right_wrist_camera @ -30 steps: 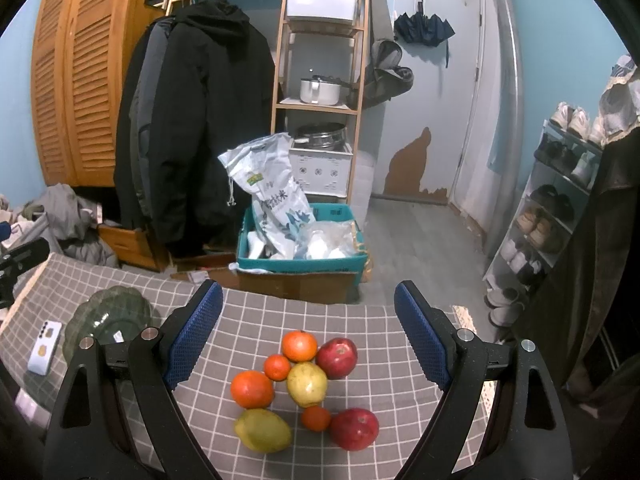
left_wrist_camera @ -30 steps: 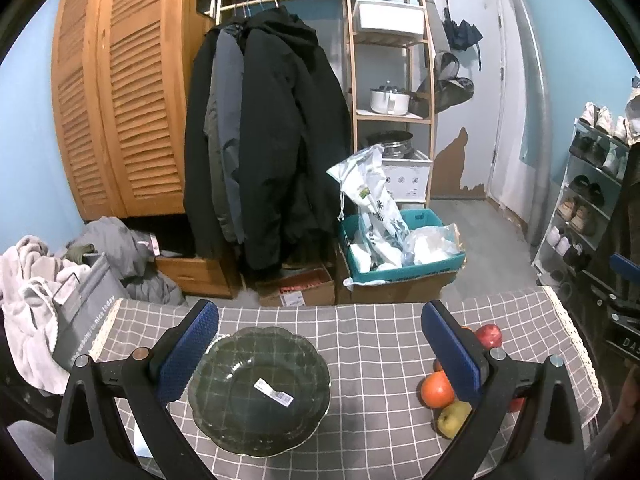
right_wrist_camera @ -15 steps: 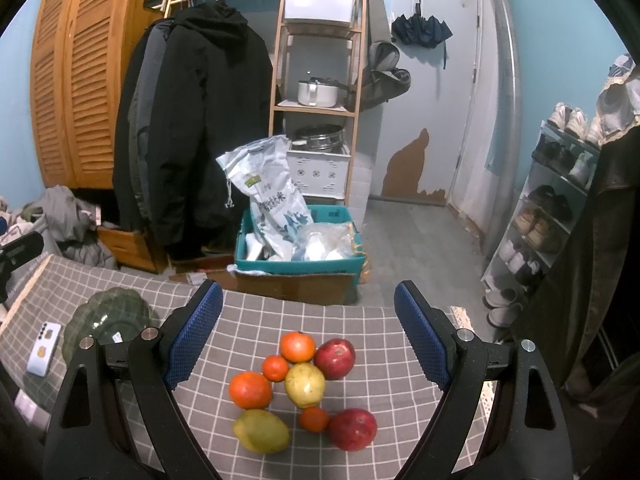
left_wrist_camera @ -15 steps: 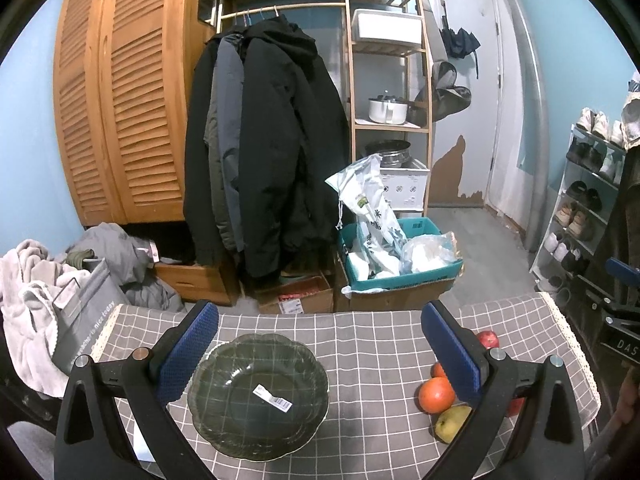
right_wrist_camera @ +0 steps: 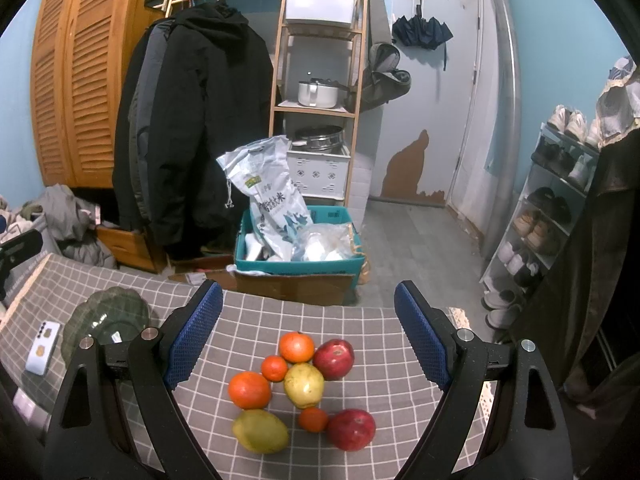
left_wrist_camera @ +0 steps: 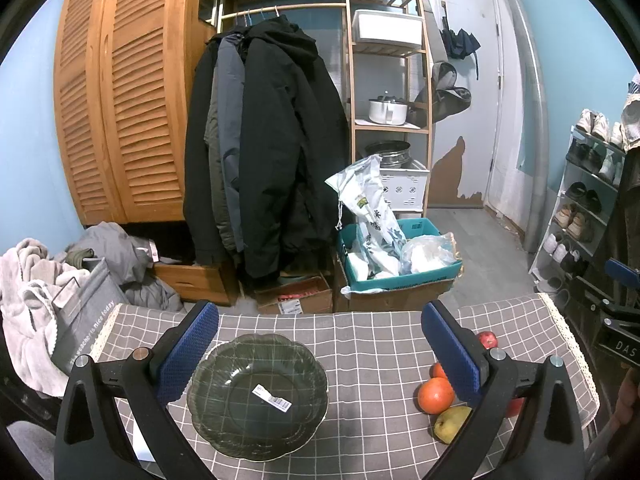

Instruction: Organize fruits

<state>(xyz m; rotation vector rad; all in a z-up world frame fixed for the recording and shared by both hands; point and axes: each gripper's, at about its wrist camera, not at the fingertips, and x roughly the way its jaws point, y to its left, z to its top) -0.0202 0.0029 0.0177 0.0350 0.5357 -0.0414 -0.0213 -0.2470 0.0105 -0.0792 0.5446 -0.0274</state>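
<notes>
A dark green glass bowl (left_wrist_camera: 258, 398) with a barcode sticker sits on the grey checked tablecloth (left_wrist_camera: 368, 344), between the fingers of my open left gripper (left_wrist_camera: 320, 360). To its right lie an orange (left_wrist_camera: 436, 395), a yellow pear (left_wrist_camera: 452, 418) and a red apple (left_wrist_camera: 486, 339). In the right wrist view a cluster of fruit lies below my open right gripper (right_wrist_camera: 308, 340): several oranges (right_wrist_camera: 249, 390), two red apples (right_wrist_camera: 334, 359), a yellow pear (right_wrist_camera: 304, 385) and a green-yellow mango (right_wrist_camera: 260, 431). The bowl (right_wrist_camera: 106, 316) sits far left there. Neither gripper holds anything.
A white phone (right_wrist_camera: 42, 347) lies on the cloth left of the bowl. Beyond the table's far edge stand a teal crate (left_wrist_camera: 400, 264) with bags, hanging black coats (left_wrist_camera: 264, 152), a wooden shelf (left_wrist_camera: 388, 92) and a shoe rack (left_wrist_camera: 584, 200). A grey bag (left_wrist_camera: 80, 320) sits at the table's left.
Both cameras have tilted or lifted slightly, so the bowl and fruit sit a little lower in view. Nothing on the table has moved and both grippers stay open.
</notes>
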